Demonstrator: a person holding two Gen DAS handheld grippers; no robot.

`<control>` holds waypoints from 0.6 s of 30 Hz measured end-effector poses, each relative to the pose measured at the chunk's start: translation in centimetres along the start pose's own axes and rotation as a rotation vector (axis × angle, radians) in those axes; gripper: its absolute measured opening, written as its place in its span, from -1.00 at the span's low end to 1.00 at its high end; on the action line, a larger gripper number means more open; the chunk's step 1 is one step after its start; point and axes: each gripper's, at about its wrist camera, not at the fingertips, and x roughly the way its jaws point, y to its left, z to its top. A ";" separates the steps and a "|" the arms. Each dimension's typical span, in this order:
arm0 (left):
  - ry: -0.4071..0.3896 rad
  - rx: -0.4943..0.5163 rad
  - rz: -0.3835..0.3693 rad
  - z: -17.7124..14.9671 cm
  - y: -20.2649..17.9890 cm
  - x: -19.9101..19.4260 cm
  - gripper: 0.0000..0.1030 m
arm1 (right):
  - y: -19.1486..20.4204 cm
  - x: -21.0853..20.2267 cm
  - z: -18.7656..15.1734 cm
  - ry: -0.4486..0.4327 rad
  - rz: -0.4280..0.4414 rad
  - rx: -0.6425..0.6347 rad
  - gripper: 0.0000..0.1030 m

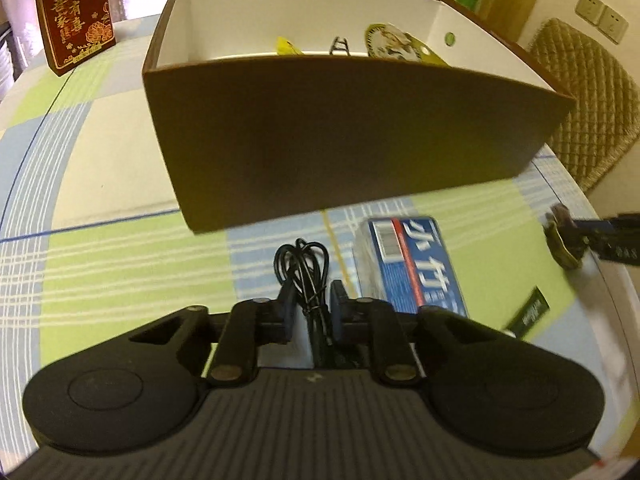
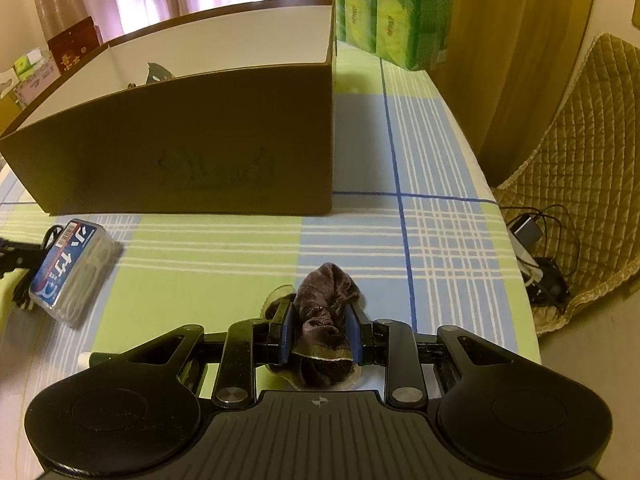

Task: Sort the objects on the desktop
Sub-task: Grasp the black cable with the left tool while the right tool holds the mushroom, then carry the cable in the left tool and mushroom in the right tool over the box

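Note:
A coiled black cable lies between the fingers of my left gripper, which is shut on it just above the checked tablecloth. In front stands a brown cardboard box with white inner walls and a few items inside. My right gripper is shut on a crumpled brown velvet pouch low over the table. The same box stands ahead and to the left of it. A blue and white packet lies right of the cable, and the packet also shows at left in the right wrist view.
A dark red gift box stands at the far left. Green tissue packs are stacked behind the brown box. A quilted chair and a tangle of chargers sit beyond the table's right edge. A small dark green item lies near the packet.

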 end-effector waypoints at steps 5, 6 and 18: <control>0.033 0.001 -0.010 -2.1 -0.1 -1.6 -0.79 | 0.0 -0.2 -0.2 -0.002 0.008 -0.002 -0.51; 0.038 -0.002 -0.008 -2.5 0.0 -2.0 -0.79 | 0.0 -0.3 -0.3 -0.003 0.008 -0.003 -0.51; 0.041 0.017 0.066 -2.9 -1.0 -1.7 -0.59 | 1.1 -0.4 -0.3 -0.040 -0.015 -0.066 0.40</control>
